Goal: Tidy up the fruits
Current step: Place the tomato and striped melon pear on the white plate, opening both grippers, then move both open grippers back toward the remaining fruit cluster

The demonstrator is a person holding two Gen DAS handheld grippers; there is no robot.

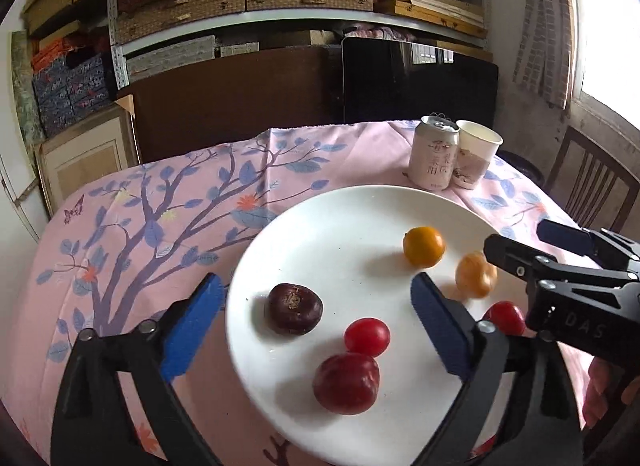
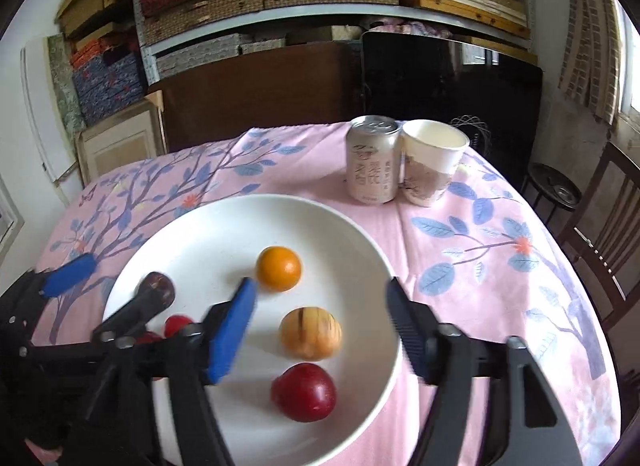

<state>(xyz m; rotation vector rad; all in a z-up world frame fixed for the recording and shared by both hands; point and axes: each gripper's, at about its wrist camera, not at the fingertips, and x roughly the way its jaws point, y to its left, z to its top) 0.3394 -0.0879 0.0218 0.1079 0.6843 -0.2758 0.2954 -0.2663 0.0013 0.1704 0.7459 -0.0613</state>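
A white plate (image 1: 320,225) (image 2: 224,221) on the pink tablecloth holds several fruits. In the left wrist view: a dark purple fruit (image 1: 295,308), a small red tomato (image 1: 367,336), a red plum (image 1: 346,383), an orange fruit (image 1: 423,246), a pale orange fruit (image 1: 474,274) and a red fruit (image 1: 505,317). My left gripper (image 1: 316,294) is open and empty above the plate, around the dark fruit. My right gripper (image 2: 320,298) is open and empty, over the pale orange fruit (image 2: 311,333), with the orange fruit (image 2: 278,268) ahead and a red plum (image 2: 303,392) below.
A drink can (image 1: 434,153) (image 2: 372,159) and a paper cup (image 1: 476,153) (image 2: 430,163) stand together beyond the plate. A wooden chair (image 2: 600,217) stands at the right. Shelves of boxes and a dark board lie behind the table.
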